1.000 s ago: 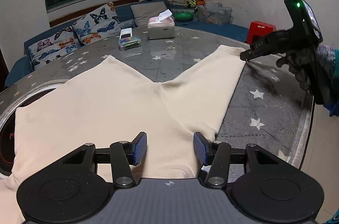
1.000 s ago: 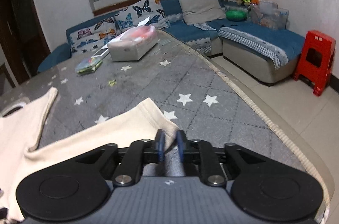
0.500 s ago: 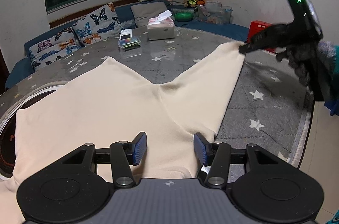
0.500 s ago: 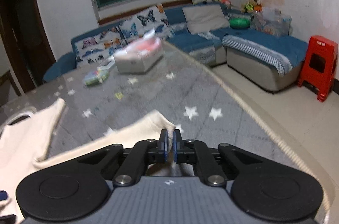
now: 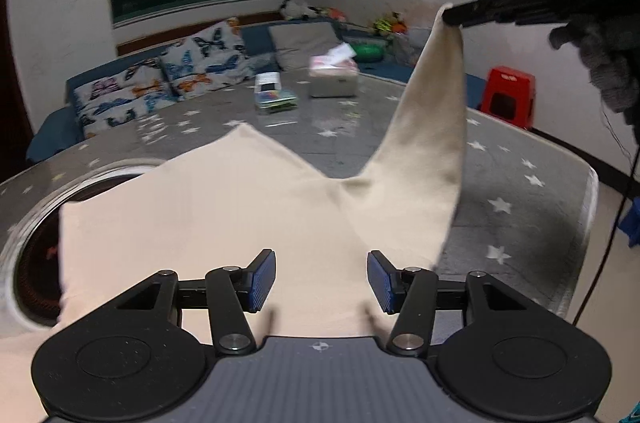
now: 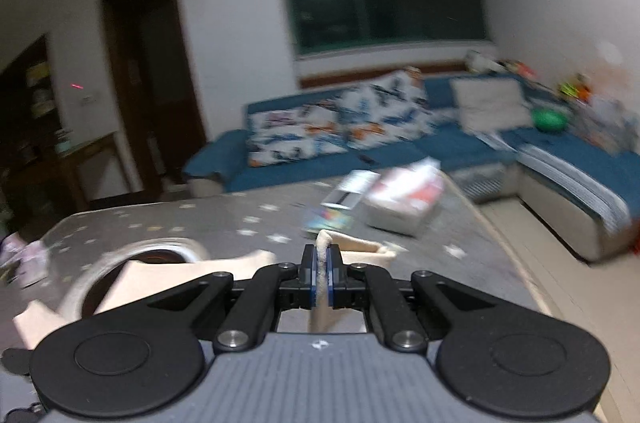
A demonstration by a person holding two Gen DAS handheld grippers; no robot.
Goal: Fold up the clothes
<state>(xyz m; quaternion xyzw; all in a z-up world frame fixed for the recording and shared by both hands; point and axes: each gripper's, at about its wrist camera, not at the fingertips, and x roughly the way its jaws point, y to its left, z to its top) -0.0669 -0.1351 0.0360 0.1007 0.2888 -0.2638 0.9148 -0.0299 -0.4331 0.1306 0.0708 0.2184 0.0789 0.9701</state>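
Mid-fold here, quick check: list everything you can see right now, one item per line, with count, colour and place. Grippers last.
Garment: one, cream, spread on the table, one end lifted in the air.
Table: one, grey cover with white stars.
Tissue box: one, pale with pink top, far side of table.
Small box and packet: white and multicoloured, left of the tissue box.
Sofa: one, blue, behind the table.
Butterfly cushions: two, white patterned, on the sofa.
Stool: one, red, on the floor by the wall.
Left gripper: open, over the garment's near edge.
Right gripper: shut on the lifted end.
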